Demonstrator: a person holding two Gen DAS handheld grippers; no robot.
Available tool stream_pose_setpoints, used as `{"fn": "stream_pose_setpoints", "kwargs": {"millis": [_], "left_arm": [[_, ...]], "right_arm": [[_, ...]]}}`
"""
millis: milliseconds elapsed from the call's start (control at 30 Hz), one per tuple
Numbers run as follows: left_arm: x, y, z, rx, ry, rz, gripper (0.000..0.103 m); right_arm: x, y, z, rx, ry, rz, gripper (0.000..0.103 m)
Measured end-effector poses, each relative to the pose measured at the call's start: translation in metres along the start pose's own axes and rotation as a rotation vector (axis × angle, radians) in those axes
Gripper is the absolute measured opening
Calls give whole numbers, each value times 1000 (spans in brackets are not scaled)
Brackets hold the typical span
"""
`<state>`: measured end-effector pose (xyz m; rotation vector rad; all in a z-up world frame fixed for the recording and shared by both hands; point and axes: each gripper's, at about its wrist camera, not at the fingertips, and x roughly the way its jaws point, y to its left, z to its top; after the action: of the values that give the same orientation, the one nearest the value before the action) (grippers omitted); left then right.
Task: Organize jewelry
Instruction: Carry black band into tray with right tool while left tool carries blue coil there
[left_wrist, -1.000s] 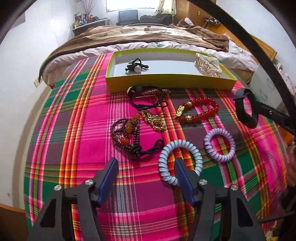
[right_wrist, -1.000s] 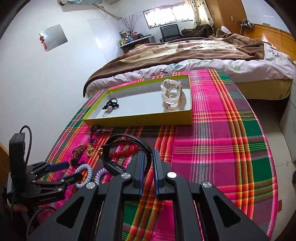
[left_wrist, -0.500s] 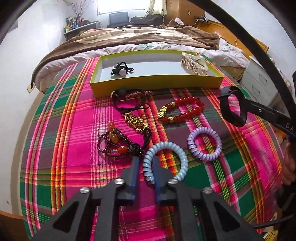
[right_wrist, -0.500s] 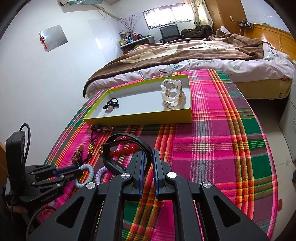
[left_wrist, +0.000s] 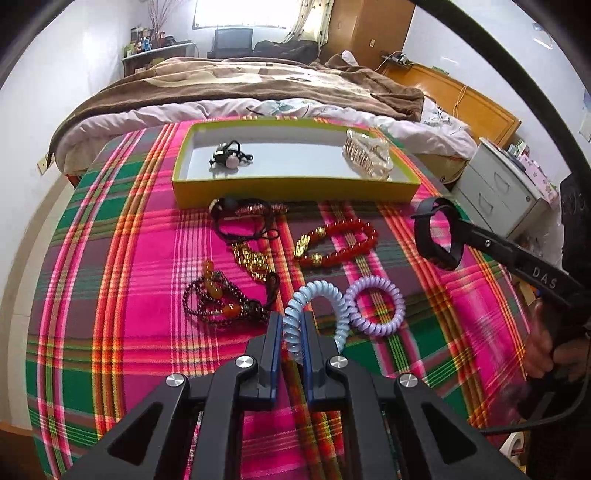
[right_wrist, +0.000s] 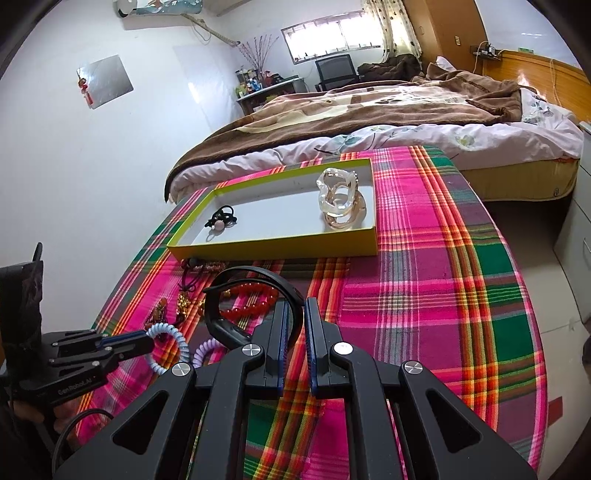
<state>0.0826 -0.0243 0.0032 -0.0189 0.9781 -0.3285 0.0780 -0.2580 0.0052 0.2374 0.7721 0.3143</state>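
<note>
- The left gripper (left_wrist: 291, 332) is being kept clamped on the near side of a pale blue coil hair tie (left_wrist: 317, 295), whose loop is being held up on edge above the plaid cloth (left_wrist: 129, 258).
- The right gripper (right_wrist: 295, 332) is being kept closed on a black band (right_wrist: 229, 295), which is being held clear of the cloth.
- A lilac coil tie (left_wrist: 375, 306) is lying flat on the cloth, just beside the blue one.
- A red bead bracelet (left_wrist: 340, 242) with gold charms is lying beyond the coils, near a gold chain (left_wrist: 253, 260).
- A dark bead string (left_wrist: 218, 299) with amber stones is lying just left of the left gripper's fingers.
- A black cord (left_wrist: 243, 221) is lying just in front of the yellow-green tray (left_wrist: 295, 190).
- Inside the tray, a black hair tie with a pale bead (left_wrist: 231, 158) is being kept at the left, and a clear hair claw (left_wrist: 365, 155) at the right.
</note>
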Motion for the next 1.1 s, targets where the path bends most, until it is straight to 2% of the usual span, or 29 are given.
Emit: {"fn": "stream_pose_setpoints", "kwargs": {"millis": [233,533,767,933,1100], "left_arm": [[-13,11,25,-28,-46,-2,10],[-11,31,82,-61,-102,0,10],[10,48,123,-84,-112,1,10],[31,58,152,-91,-123,10,10],[58,64,173,-92,-102,12,10]], "right_arm": [[-3,4,19,-9,-22,-6,9],[16,10,60,-15,-39,-21,9],[49,13,81,-11,-12,-52,9],[76,10,85,18,29,-75,9],[95,9,87,24,60,-84,9]]}}
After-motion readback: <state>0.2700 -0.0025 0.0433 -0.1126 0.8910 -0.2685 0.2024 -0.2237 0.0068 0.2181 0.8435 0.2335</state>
